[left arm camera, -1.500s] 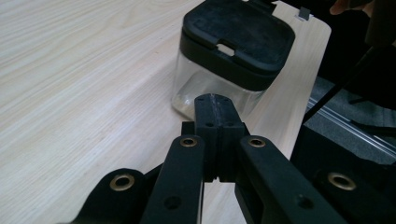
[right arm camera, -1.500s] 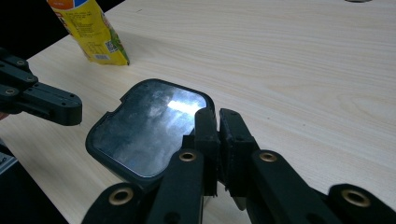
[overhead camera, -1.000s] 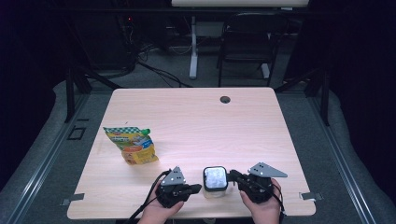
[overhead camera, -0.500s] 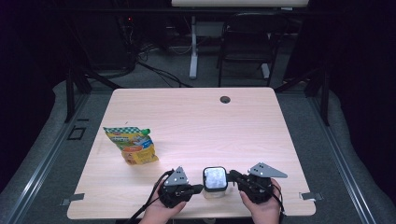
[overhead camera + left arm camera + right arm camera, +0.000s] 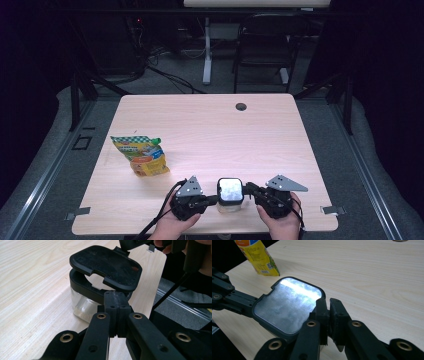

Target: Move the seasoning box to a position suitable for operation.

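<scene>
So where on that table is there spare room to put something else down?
Most of the table is bare: the whole far half up to the small round hole, and the right side beyond the right gripper. It is crowded at the near edge, where both grippers meet at the lidded container, and at the left by the yellow snack bag.

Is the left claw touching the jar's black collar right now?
Touching. In the left gripper view, the left claw is shut, its tips pressed against the black collar below the raised lid.
</scene>
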`<state>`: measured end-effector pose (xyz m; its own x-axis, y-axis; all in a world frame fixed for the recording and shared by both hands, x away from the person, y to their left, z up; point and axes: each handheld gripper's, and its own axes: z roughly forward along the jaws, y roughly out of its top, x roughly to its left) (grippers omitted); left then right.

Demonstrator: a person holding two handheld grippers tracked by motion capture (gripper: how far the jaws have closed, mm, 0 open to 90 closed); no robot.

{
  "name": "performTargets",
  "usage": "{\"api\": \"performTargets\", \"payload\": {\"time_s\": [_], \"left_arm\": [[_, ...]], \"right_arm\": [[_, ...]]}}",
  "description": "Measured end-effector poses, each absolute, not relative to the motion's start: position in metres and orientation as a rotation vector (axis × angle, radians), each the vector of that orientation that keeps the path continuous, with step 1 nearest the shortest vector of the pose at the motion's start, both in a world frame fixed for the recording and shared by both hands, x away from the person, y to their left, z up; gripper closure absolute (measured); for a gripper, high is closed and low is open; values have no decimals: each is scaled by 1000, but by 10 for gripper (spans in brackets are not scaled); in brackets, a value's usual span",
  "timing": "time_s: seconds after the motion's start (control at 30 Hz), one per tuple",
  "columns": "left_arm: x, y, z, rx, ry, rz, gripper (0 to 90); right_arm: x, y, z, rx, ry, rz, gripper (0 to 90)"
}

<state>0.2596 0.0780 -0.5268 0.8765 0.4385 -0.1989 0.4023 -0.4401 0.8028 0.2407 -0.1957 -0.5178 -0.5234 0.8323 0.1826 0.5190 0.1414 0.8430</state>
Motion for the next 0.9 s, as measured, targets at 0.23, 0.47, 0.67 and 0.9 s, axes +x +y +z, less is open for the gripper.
{"api": "performTargets", "payload": {"time_s": [0.23,0.47,0.67,0.9], "left_arm": [[260,76,-523,2076,597,56,900],[261,73,-517,2080,586,67,900],[261,68,-511,2078,577,75,900],[262,65,-507,2079,569,83,900]], "right_arm": [[233,-192,-508,1223,2144,1287,740],[216,-182,-499,1069,2191,1253,623],[208,-175,-503,1015,2229,1217,573],[206,-167,-510,999,2235,1185,498]]}}
